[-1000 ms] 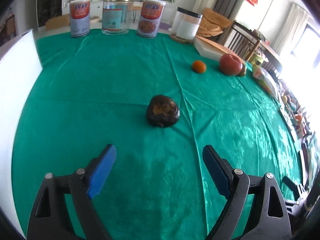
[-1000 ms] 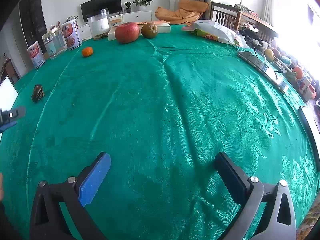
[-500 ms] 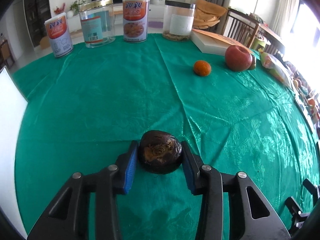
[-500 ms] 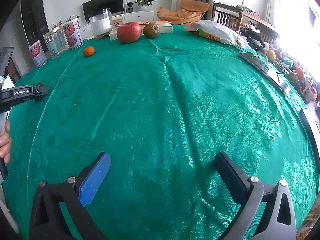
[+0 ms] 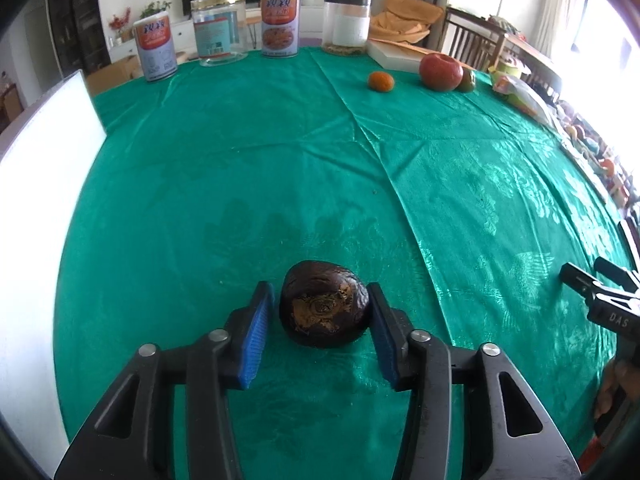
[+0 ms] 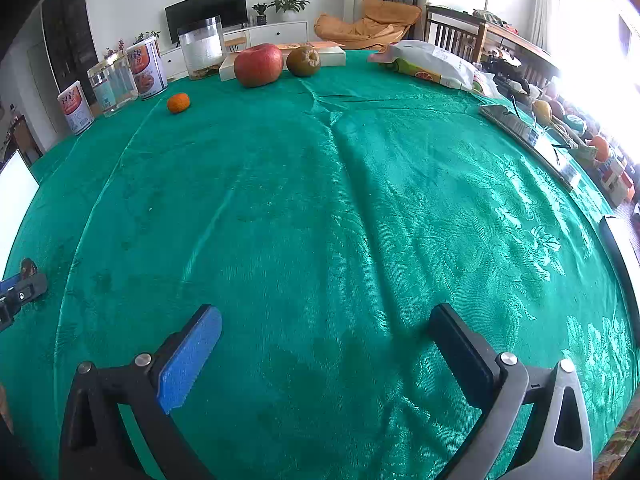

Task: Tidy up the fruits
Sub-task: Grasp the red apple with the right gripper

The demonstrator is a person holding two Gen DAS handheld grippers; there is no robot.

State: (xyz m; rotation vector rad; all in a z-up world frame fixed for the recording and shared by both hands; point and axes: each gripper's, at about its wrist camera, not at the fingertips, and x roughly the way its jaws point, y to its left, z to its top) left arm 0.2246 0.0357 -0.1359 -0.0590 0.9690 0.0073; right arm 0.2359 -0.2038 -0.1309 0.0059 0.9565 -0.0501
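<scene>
Left wrist view: one dark, wrinkled fruit [image 5: 323, 310] sits on the green tablecloth [image 5: 240, 168] between the blue pads of the left gripper [image 5: 320, 330]. The jaws have just been opening; a thin strip of cloth shows on each side of the fruit, so it is released, not clamped.

Far across the table lie three more fruits: one small orange [image 5: 380, 81], one red apple [image 5: 440, 72] and, touching the apple's far side, one brownish-green fruit [image 5: 468, 81]. Along the back edge stand four containers: two printed cans [image 5: 155, 49] and two clear jars [image 5: 218, 32]. A white box [image 5: 394, 58] lies behind the apple, and a white board [image 5: 44, 184] leans at the left edge.

Right wrist view: the right gripper [image 6: 324, 356] hangs wide open above bare cloth, nothing between its jaws. One snack bag [image 6: 432, 64] lies near the far right edge. Nothing stands between the grippers and the distant fruits.
</scene>
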